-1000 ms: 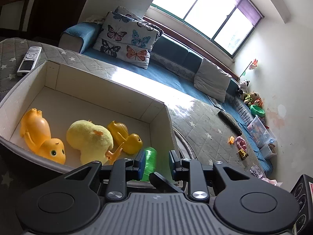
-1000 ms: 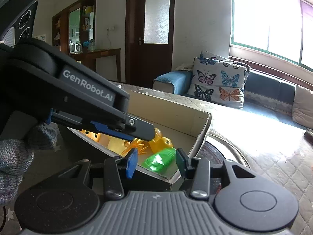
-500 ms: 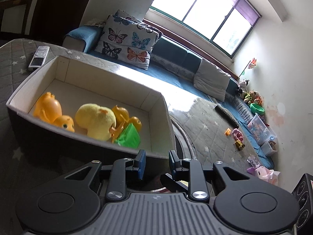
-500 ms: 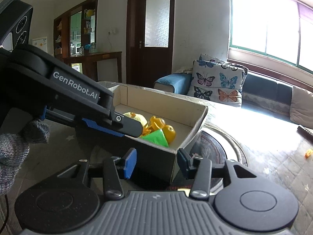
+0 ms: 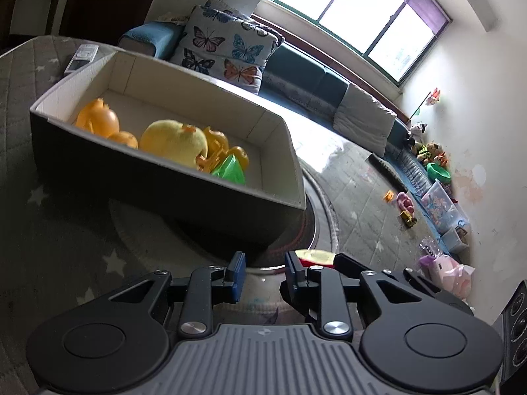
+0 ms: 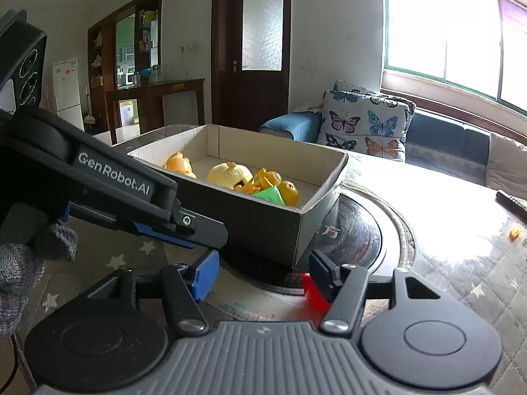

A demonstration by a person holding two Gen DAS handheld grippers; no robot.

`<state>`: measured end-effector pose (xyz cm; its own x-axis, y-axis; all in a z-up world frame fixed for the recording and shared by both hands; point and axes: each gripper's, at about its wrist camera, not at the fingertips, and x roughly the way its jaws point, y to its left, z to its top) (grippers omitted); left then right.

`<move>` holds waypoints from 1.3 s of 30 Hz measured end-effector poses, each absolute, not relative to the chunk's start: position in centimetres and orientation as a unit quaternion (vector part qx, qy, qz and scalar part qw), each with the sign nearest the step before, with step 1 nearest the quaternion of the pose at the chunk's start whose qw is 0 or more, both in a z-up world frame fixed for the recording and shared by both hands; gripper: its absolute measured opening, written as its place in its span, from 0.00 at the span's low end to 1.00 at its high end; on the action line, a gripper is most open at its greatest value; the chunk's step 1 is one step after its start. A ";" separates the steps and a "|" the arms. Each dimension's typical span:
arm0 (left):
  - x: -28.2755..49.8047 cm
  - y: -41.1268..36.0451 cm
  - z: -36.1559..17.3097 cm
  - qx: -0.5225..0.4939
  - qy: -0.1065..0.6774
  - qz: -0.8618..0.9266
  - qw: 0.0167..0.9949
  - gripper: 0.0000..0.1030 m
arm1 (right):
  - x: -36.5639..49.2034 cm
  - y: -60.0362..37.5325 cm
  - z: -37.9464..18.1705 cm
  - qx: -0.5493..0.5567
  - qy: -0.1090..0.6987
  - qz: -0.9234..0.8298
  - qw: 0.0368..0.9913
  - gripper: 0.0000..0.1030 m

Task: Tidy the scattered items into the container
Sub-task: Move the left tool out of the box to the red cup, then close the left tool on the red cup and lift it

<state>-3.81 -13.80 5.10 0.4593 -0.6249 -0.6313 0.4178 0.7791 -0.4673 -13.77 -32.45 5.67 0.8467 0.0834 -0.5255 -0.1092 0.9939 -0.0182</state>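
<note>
A cardboard box with dark outer walls stands on a round dark plate. In it lie orange toy ducks, a yellow plush duck and a green toy. My left gripper is open and empty, low in front of the box; it also shows in the right wrist view. My right gripper is open and empty near the box's front corner. A red and yellow toy lies by the fingertips.
A quilted grey star mat covers the surface. A remote lies behind the box, another dark remote to the right. Small toys and bins lie at the far right. A sofa with butterfly cushions is behind.
The green toy left my left gripper and now lies in the box. Both grippers have drawn back and down from the box, and a red and yellow toy has come into view.
</note>
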 end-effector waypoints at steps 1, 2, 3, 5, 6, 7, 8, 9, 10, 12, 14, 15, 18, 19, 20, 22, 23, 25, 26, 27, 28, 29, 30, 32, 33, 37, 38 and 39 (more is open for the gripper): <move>-3.9 -13.8 5.0 -0.123 0.420 -0.308 0.845 0.28 | -13.9 -32.5 5.5 -0.024 0.273 0.049 0.960 0.62; -4.0 -13.8 4.9 -0.122 0.421 -0.306 0.845 0.28 | -14.0 -32.5 5.4 -0.024 0.275 0.048 0.960 0.63; -4.1 -13.8 4.8 -0.121 0.423 -0.304 0.845 0.28 | -14.1 -32.5 5.3 -0.023 0.276 0.047 0.960 0.64; -4.2 -13.9 4.6 -0.120 0.427 -0.301 0.844 0.28 | -14.2 -32.8 5.1 -0.020 0.277 0.043 0.960 0.68; -4.2 -13.9 4.5 -0.120 0.429 -0.301 0.843 0.28 | -14.3 -32.9 5.0 -0.018 0.278 0.041 0.959 0.69; -4.3 -14.0 4.3 -0.119 0.430 -0.301 0.843 0.28 | -14.4 -33.1 4.9 -0.017 0.279 0.039 0.959 0.69; -4.4 -14.1 4.2 -0.118 0.432 -0.301 0.842 0.28 | -14.5 -33.2 4.9 -0.015 0.280 0.038 0.959 0.69; -4.5 -14.1 4.0 -0.117 0.434 -0.301 0.841 0.28 | -14.6 -33.3 4.9 -0.014 0.281 0.037 0.959 0.69; -4.5 -14.2 3.9 -0.116 0.435 -0.300 0.841 0.28 | -14.6 -33.3 4.8 -0.014 0.283 0.035 0.958 0.69; -4.6 -14.4 3.6 -0.115 0.439 -0.300 0.839 0.28 | -14.8 -33.6 4.6 -0.012 0.286 0.033 0.958 0.70; -4.7 -14.6 3.4 -0.113 0.443 -0.300 0.838 0.28 | -14.9 -33.7 4.4 -0.010 0.289 0.030 0.957 0.70; -4.8 -14.7 3.2 -0.111 0.445 -0.300 0.837 0.28 | -15.0 -33.7 4.3 -0.008 0.291 0.028 0.956 0.70; -4.8 -15.0 2.8 -0.107 0.452 -0.299 0.834 0.28 | -15.1 -34.1 3.9 -0.002 0.294 0.023 0.955 0.70; -4.9 -15.2 2.7 -0.105 0.454 -0.299 0.833 0.28 | -15.1 -34.3 3.8 0.000 0.295 0.021 0.955 0.70; -4.9 -15.3 2.5 -0.104 0.455 -0.299 0.832 0.28 | -15.2 -34.5 3.7 0.002 0.296 0.018 0.955 0.70; -4.9 -15.6 2.4 -0.102 0.457 -0.301 0.831 0.28 | -15.2 -34.9 3.6 0.006 0.297 0.013 0.955 0.70; -4.9 -15.7 2.4 -0.101 0.458 -0.302 0.830 0.28 | -15.2 -35.1 3.5 0.008 0.297 0.010 0.955 0.70; -4.8 -16.1 2.3 -0.100 0.458 -0.305 0.829 0.28 | -15.1 -35.5 3.5 0.012 0.297 0.005 0.955 0.70; -4.8 -16.3 2.3 -0.099 0.458 -0.306 0.828 0.28 | -15.1 -35.7 3.4 0.014 0.297 0.003 0.955 0.70; -4.7 -16.5 2.3 -0.098 0.459 -0.307 0.828 0.28 | -15.0 -35.8 3.4 0.015 0.297 0.001 0.955 0.70; -4.7 -16.7 2.3 -0.097 0.459 -0.308 0.827 0.28 | -15.0 -35.9 3.3 0.016 0.298 0.000 0.954 0.70; -4.6 -16.9 2.2 -0.097 0.459 -0.309 0.827 0.28 | -14.9 -36.0 3.2 0.016 0.299 -0.001 0.954 0.69; -4.4 -17.0 2.2 -0.097 0.460 -0.309 0.827 0.28 | -14.7 -36.1 3.2 0.017 0.300 -0.002 0.954 0.69; -4.2 -17.3 2.2 -0.101 0.460 -0.308 0.826 0.28 | -14.5 -36.3 3.1 0.018 0.302 -0.003 0.953 0.69; -4.0 -17.5 2.3 -0.103 0.460 -0.309 0.826 0.28 | -14.4 -36.4 3.0 0.019 0.302 -0.003 0.953 0.69; -3.3 -18.0 2.5 -0.111 0.457 -0.311 0.826 0.29 | -13.6 -37.0 2.7 0.025 0.307 -0.001 0.951 0.69; -3.1 -18.3 2.6 -0.112 0.456 -0.312 0.826 0.29 | -13.4 -37.1 2.7 0.027 0.308 -0.001 0.951 0.69; -3.0 -18.5 2.6 -0.112 0.456 -0.313 0.825 0.29 | -13.2 -37.2 2.6 0.029 0.310 0.000 0.950 0.69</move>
<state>-2.98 -18.49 2.58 0.3874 -0.6188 -0.6834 0.4143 0.7791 -0.4705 -13.21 -37.23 2.62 0.8079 0.0177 -0.5890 0.0182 0.9983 0.0550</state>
